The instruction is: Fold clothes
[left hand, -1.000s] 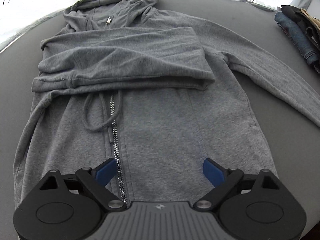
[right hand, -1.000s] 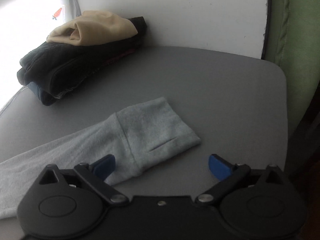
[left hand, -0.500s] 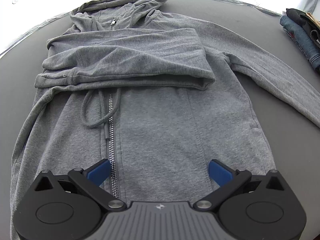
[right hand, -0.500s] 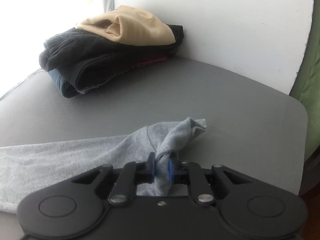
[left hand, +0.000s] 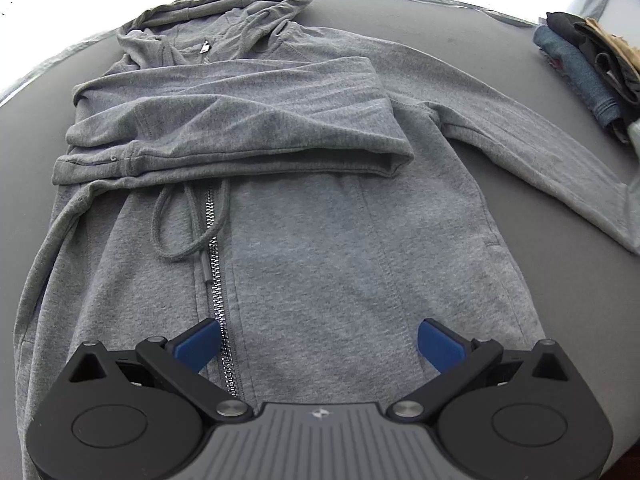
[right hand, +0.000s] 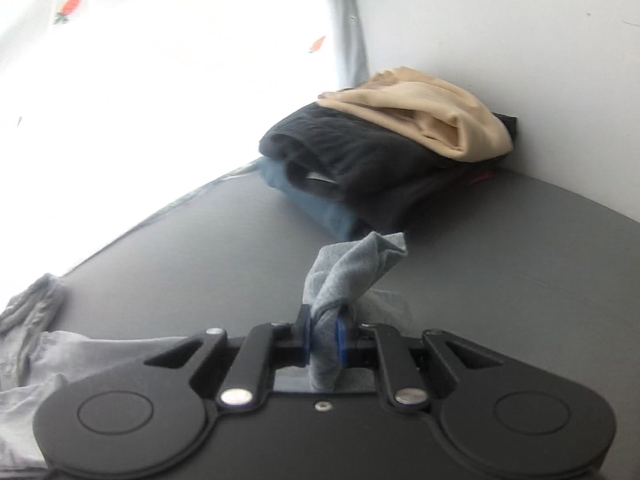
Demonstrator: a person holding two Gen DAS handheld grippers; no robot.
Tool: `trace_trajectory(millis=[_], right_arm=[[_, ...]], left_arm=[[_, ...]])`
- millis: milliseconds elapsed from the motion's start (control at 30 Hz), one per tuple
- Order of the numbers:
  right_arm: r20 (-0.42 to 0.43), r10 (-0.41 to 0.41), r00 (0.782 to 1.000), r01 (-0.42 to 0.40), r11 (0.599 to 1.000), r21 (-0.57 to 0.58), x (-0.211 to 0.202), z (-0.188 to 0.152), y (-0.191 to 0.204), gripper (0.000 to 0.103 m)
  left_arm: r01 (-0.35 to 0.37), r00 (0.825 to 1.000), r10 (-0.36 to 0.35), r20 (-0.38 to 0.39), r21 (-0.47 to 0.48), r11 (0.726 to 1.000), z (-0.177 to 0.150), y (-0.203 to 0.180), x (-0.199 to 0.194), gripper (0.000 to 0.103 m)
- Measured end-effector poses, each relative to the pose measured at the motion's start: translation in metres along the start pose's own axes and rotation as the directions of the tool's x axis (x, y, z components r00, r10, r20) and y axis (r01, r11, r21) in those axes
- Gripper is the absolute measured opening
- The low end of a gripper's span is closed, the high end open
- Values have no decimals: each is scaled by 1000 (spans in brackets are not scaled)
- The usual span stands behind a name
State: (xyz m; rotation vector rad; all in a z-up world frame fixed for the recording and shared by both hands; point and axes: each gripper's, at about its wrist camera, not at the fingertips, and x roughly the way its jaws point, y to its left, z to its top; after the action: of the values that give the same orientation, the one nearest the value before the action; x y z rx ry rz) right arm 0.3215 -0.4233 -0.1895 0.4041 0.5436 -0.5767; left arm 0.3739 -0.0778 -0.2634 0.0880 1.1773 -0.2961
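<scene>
Hoodies: one grey zip hoodie (left hand: 312, 240), flat on the grey table (left hand: 460, 28)
Folded stack (right hand: 384, 160): one, by wall
Left gripper (left hand: 320, 340): spread wide, empty, over hem
Right gripper (right hand: 322, 336): clenched on sleeve cuff (right hand: 352, 272), lifted

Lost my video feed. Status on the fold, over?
Left gripper open over hoodie hem. Right gripper shut on sleeve cuff, lifted. Folded stack beyond, apart.

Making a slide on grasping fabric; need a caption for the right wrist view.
Right gripper pinching the grey hoodie's sleeve cuff above the table, folded clothes pile behind.
</scene>
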Motion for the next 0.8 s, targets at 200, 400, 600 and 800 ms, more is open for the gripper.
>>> trace_trajectory(millis=[200,400,600,800], right_arm=[[30,214,976,-211,973,-93,-33,11,127,12],[27,476,879,-457,858,-237,-81,5,283,12],[-139,663,735,-661,657,-361,-142,-55,418,12],[-405,715,569,-803,380,-458,-174,-145,499,11]], left_arm=[[121,986,-98,131,-179,976,12,82,-50,103],[7,947,94,308,-310,951,3,186,-104,103],[-12,931,203,302,-530,848,-13,292,-112,103],[-54,942,265,205,-687,725,-31,365,-86,103]])
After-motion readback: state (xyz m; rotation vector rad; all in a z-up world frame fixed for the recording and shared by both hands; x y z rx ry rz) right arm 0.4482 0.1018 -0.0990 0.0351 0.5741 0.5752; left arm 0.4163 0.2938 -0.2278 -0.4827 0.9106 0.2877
